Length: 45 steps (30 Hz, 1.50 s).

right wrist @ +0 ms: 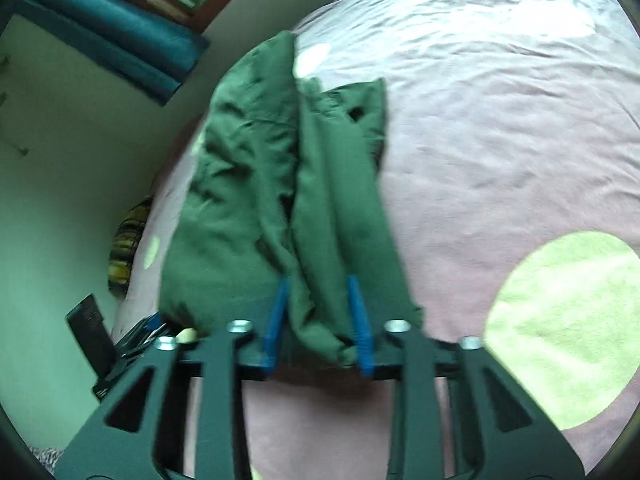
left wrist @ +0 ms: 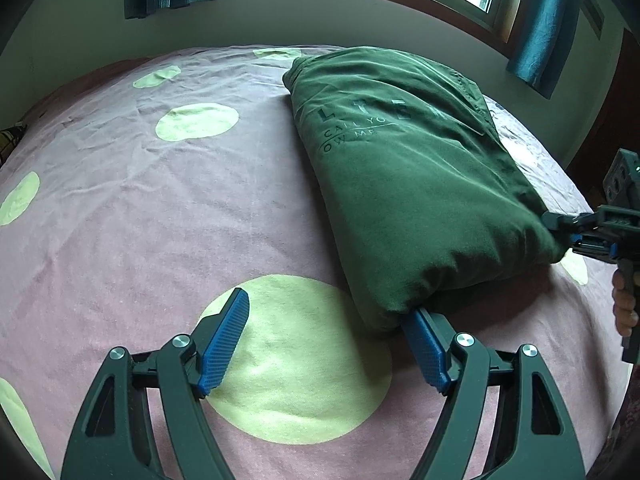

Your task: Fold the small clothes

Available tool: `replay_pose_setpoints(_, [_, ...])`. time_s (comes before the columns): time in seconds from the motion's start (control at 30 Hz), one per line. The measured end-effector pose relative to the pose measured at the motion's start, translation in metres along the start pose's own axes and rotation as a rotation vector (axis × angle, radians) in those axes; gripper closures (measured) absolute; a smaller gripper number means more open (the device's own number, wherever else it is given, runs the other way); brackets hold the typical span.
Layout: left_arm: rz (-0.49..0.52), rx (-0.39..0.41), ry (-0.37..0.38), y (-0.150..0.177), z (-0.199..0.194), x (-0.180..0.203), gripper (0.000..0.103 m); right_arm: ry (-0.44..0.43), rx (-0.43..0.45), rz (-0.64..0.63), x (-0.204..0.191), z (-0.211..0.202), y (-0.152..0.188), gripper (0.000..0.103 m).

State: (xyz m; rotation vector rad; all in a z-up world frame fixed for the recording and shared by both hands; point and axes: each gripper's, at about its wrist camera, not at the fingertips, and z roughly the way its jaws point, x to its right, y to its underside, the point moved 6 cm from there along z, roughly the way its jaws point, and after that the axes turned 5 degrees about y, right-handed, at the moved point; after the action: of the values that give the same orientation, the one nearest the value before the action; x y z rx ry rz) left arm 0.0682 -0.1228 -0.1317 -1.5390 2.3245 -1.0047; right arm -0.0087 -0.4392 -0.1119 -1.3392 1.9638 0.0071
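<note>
While spread wide over a pale green dot on the bed [left wrist: 120, 200], left gripper [left wrist: 326, 338] jaws hold nothing; right blue pad [left wrist: 426, 350] just touching the near corner of the green shirt [left wrist: 400, 184], left pad well apart from it. Lies folded on the pink bedcover, far and right of that gripper, dark lettering showing on top, near edge bunched and lifted. At the near right corner, right gripper [right wrist: 318, 320] jaws drawn close, pinching a gathered fold of cloth between the blue pads; right-wrist view blurred, cloth trailing away from the pads toward the far side. Hand [left wrist: 624, 304] on that gripper's grip, at the right edge. Teal curtain [left wrist: 536, 20] and window beyond the bed.
</note>
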Motion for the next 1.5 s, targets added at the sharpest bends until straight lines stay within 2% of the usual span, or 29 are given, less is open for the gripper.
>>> replay_pose_setpoints(0.07, [-0.001, -0.001, 0.0, -0.001, 0.0, 0.0, 0.027, -0.009, 0.026, 0.039, 0.01, 0.001, -0.003, 0.093])
replay_pose_setpoints(0.1, [0.0, -0.002, 0.0, -0.001, 0.0, 0.0, 0.027, -0.013, 0.043, 0.057, 0.015, -0.001, -0.005, 0.102])
replay_pose_setpoints(0.27, [-0.008, -0.009, -0.003, 0.0, 0.004, -0.001, 0.026, 0.004, 0.024, 0.045, 0.024, 0.008, -0.005, 0.102])
replay_pose_setpoints(0.47, [-0.019, -0.021, 0.0, 0.0, 0.009, -0.003, 0.024, -0.069, 0.018, 0.088, 0.036, 0.012, -0.004, 0.101])
replay_pose_setpoints(0.53, [-0.026, -0.024, 0.002, 0.0, 0.01, -0.004, 0.024, -0.105, 0.01, 0.11, 0.037, 0.007, -0.005, 0.095])
replay_pose_setpoints(0.57, [-0.028, -0.025, 0.003, 0.0, 0.011, -0.004, 0.024, -0.108, 0.012, 0.113, 0.038, 0.001, -0.005, 0.088])
replay_pose_setpoints(0.6, [-0.029, -0.025, 0.002, 0.001, 0.011, -0.004, 0.024, -0.106, 0.028, 0.11, 0.037, -0.006, -0.009, 0.072])
replay_pose_setpoints(0.7, [-0.032, -0.025, -0.001, 0.002, 0.01, -0.004, 0.023, -0.136, 0.113, 0.103, 0.025, -0.03, -0.03, 0.046])
replay_pose_setpoints(0.77, [-0.034, -0.032, -0.009, 0.002, 0.006, -0.002, 0.023, -0.176, 0.129, 0.091, 0.015, -0.035, -0.046, 0.043])
replay_pose_setpoints(0.87, [0.01, -0.007, 0.004, 0.0, -0.013, 0.008, 0.024, -0.172, 0.147, 0.045, 0.001, -0.03, -0.081, 0.04])
replay_pose_setpoints(0.97, [0.074, 0.081, 0.039, -0.012, -0.046, 0.017, 0.024, -0.173, 0.136, 0.046, -0.006, -0.011, -0.11, 0.037])
replay_pose_setpoints(1.03, [0.077, 0.14, 0.054, -0.032, -0.061, 0.012, 0.024, -0.191, 0.116, 0.064, -0.011, 0.006, -0.126, 0.035])
replay_pose_setpoints(1.13, [0.041, 0.14, 0.081, -0.064, -0.048, -0.005, 0.024, -0.214, 0.084, 0.109, -0.01, 0.033, -0.148, 0.035])
replay_pose_setpoints(1.27, [-0.074, 0.066, 0.13, -0.108, 0.007, -0.033, 0.024, -0.231, 0.05, 0.127, -0.01, 0.058, -0.163, 0.035])
replay_pose_setpoints(1.33, [-0.091, 0.048, 0.117, -0.128, 0.034, -0.038, 0.024, -0.23, 0.026, 0.109, -0.015, 0.068, -0.166, 0.044])
replay_pose_setpoints(1.4, [-0.06, 0.035, 0.094, -0.141, 0.053, -0.034, 0.024, -0.225, -0.002, 0.068, -0.019, 0.077, -0.168, 0.098])
replay_pose_setpoints(1.5, [-0.027, 0.014, 0.052, -0.147, 0.073, -0.028, 0.023, -0.161, -0.01, 0.011, -0.021, 0.083, -0.165, 0.1])
